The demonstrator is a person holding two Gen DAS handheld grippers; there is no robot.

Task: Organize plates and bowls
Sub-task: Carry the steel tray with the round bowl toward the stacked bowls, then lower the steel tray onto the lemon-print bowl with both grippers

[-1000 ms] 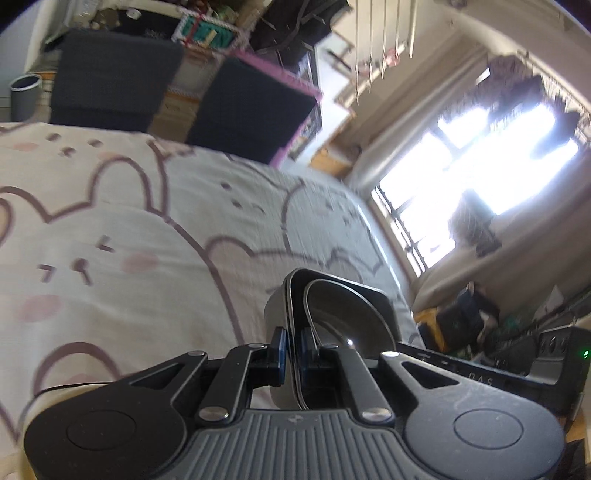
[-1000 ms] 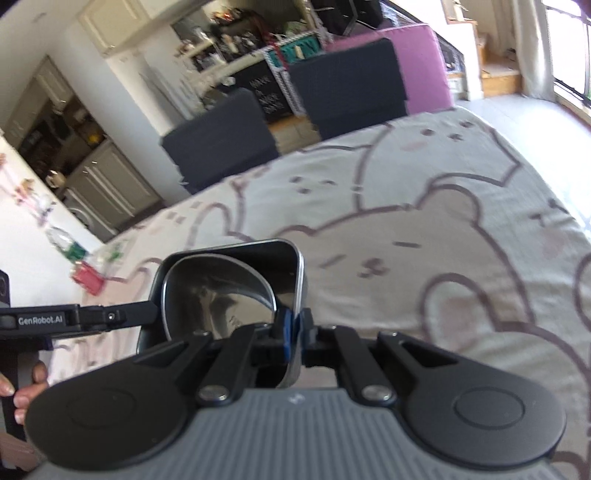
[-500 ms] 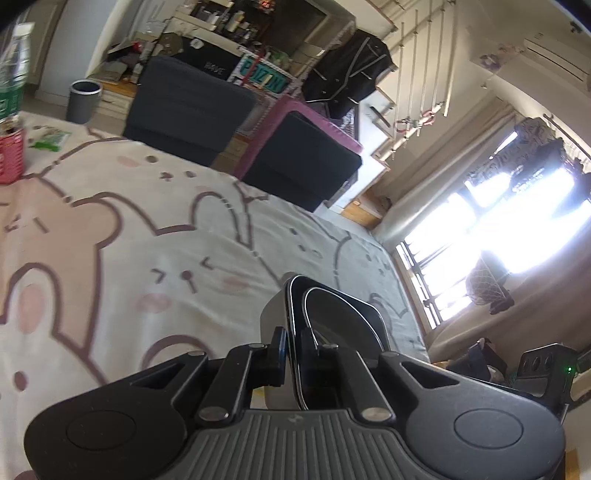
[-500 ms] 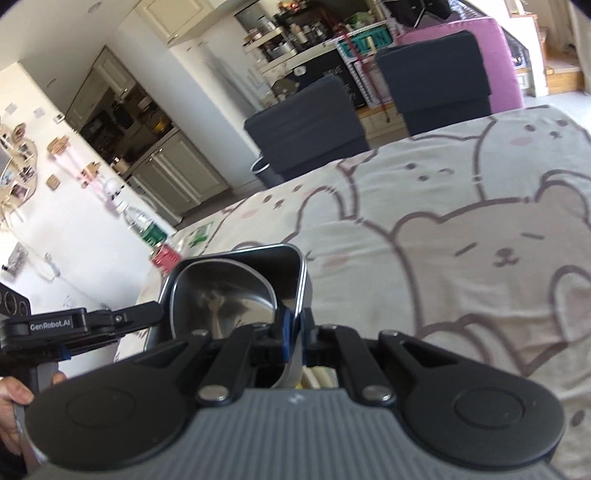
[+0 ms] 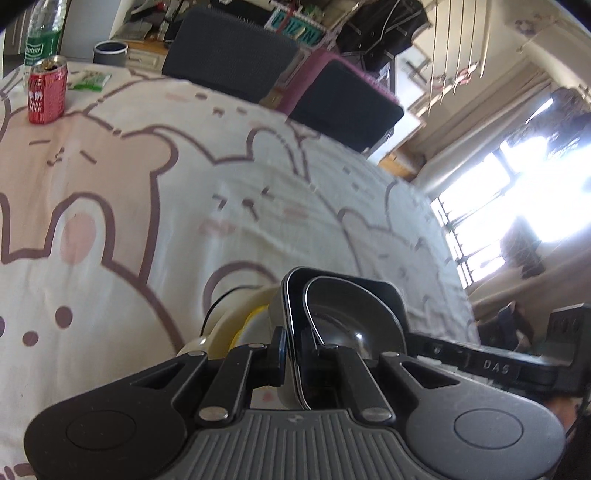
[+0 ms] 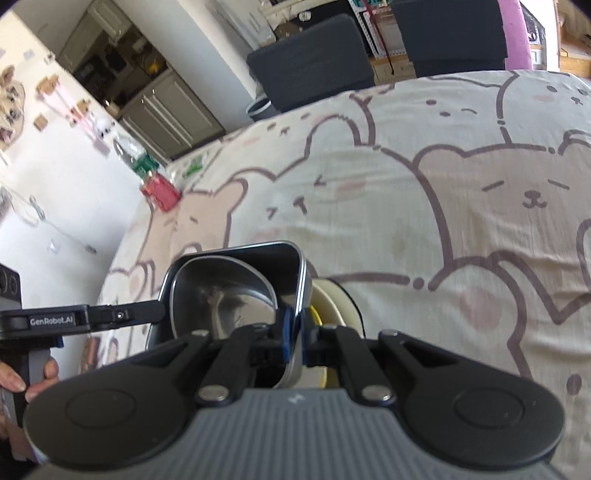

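Both jaws clamped on opposite rims of steel tray [image 5: 343,295], kept level w/ bowl [image 6: 221,291] inside, above cream dish [image 6: 336,299].

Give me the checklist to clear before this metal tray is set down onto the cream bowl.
1. Left tool clamped on the tray rim: ok.
2. Right tool clamped on the opposite rim: ok.
3. Steel bowl seated inside the metal tray: ok.
4. Cream bowl under the tray: ok, partly hidden.
5. Tray centred over the cream bowl: cannot tell.
6. Red can and bottle well clear, at the far table edge: ok.
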